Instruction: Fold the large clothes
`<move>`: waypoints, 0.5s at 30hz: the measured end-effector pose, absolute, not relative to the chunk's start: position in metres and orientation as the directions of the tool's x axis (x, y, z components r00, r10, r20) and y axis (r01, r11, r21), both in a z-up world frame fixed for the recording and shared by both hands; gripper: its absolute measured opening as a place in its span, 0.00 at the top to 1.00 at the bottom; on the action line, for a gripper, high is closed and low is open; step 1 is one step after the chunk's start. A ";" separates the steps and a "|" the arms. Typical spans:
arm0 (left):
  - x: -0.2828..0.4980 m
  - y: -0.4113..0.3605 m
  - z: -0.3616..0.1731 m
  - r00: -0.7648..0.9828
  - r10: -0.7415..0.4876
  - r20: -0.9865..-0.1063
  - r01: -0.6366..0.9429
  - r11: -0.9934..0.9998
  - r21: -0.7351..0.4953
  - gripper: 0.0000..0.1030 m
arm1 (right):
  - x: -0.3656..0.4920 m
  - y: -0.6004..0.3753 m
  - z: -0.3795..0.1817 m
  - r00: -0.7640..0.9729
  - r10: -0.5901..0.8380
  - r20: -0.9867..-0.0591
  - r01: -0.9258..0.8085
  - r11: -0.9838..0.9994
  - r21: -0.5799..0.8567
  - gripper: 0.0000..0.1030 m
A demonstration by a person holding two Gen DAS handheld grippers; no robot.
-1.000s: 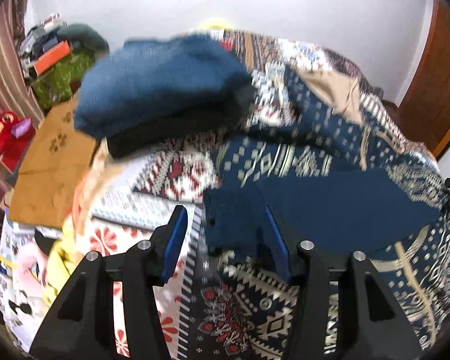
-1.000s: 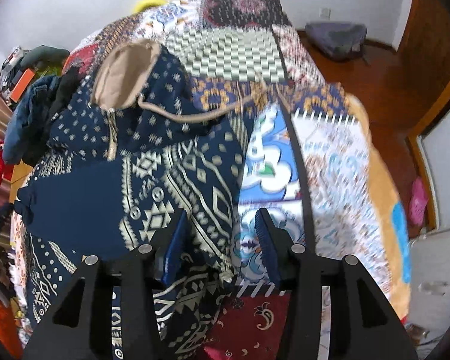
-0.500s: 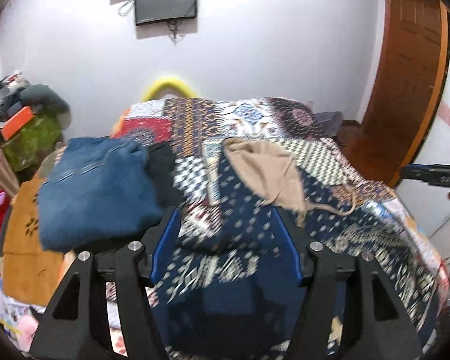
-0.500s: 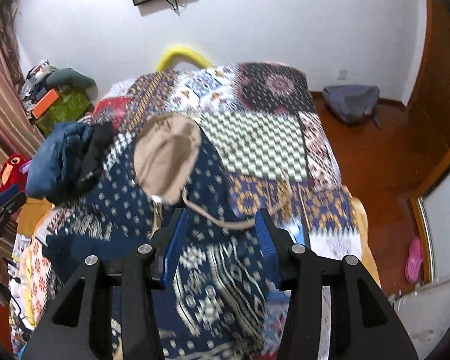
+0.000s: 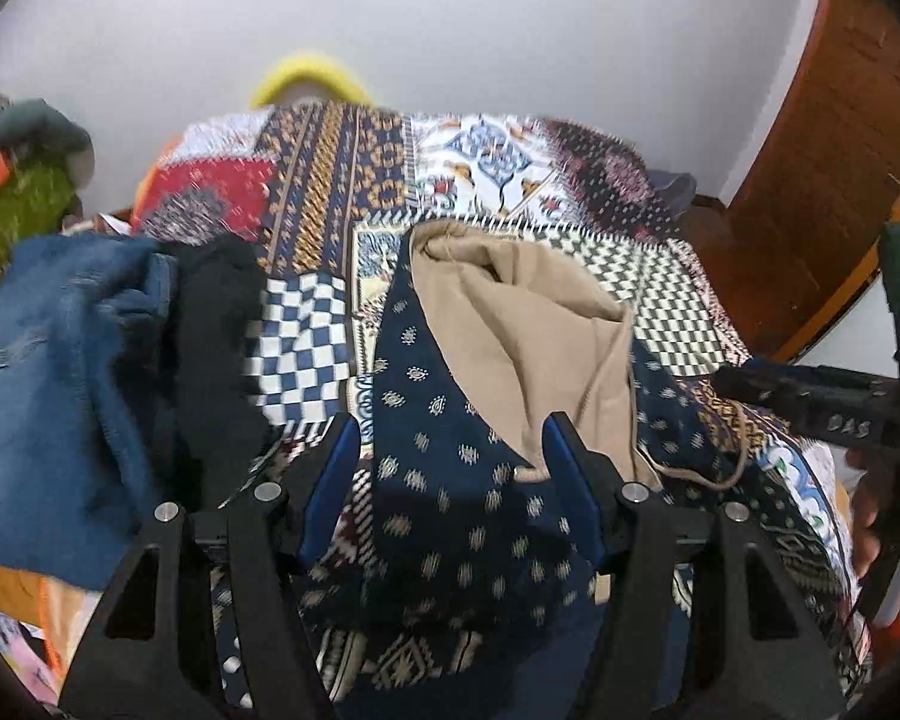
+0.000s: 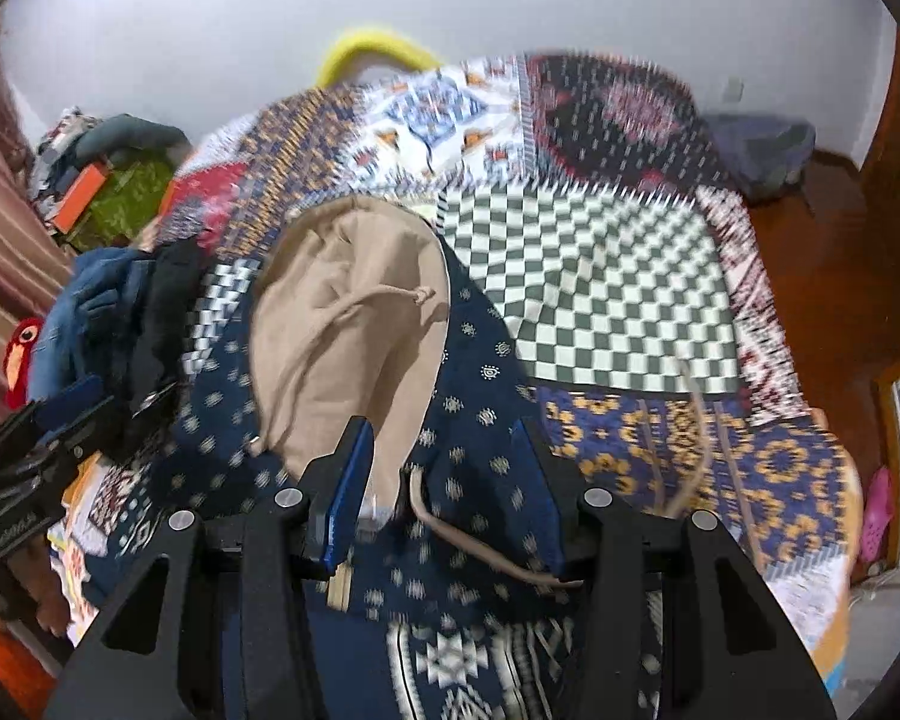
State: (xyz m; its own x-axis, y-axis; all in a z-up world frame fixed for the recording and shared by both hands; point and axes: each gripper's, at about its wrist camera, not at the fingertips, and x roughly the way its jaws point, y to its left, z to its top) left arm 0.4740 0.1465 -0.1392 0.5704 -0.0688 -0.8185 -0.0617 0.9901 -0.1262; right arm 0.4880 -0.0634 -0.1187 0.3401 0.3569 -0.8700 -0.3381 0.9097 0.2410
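A navy patterned hoodie [image 5: 450, 420] lies spread on the bed, its tan hood lining [image 5: 510, 324] turned up toward the headboard. My left gripper [image 5: 450, 468] hovers over the base of the hood, open, with cloth beneath the gap and no pad pressing on it. In the right wrist view the same hoodie [image 6: 486, 372] and tan hood [image 6: 342, 312] lie below my right gripper [image 6: 441, 474], which is open too. A tan drawstring [image 6: 468, 546] runs between its fingers. Each gripper shows at the edge of the other's view.
Folded blue jeans [image 5: 48, 396] and a black garment [image 5: 216, 348] are piled left of the hoodie. The patchwork bedspread [image 6: 600, 300] stretches to the right. A wooden door [image 5: 840, 150], a grey bag on the floor [image 6: 762, 150] and cluttered shelves [image 6: 108, 180] surround the bed.
Both grippers have swept along the hoodie from its lower body up to the hood. The left jaws stand wider than a second ago. The hoodie has stayed where it was.
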 end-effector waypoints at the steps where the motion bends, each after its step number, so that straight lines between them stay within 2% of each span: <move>1: 0.482 0.146 -0.146 0.564 -0.062 -0.824 -0.064 0.991 -0.119 0.39 | 0.495 -0.060 -0.128 0.326 0.352 -0.878 -0.334 0.911 0.241 0.57; 6: 0.511 0.153 -0.171 0.533 -0.038 -0.845 -0.104 0.988 -0.110 0.39 | 0.525 -0.058 -0.162 0.276 0.351 -0.895 -0.267 0.922 0.279 0.57; 15: 0.535 0.181 -0.222 0.491 -0.086 -0.867 -0.195 0.959 -0.205 0.39 | 0.552 -0.060 -0.192 0.244 0.415 -0.876 -0.201 0.906 0.374 0.57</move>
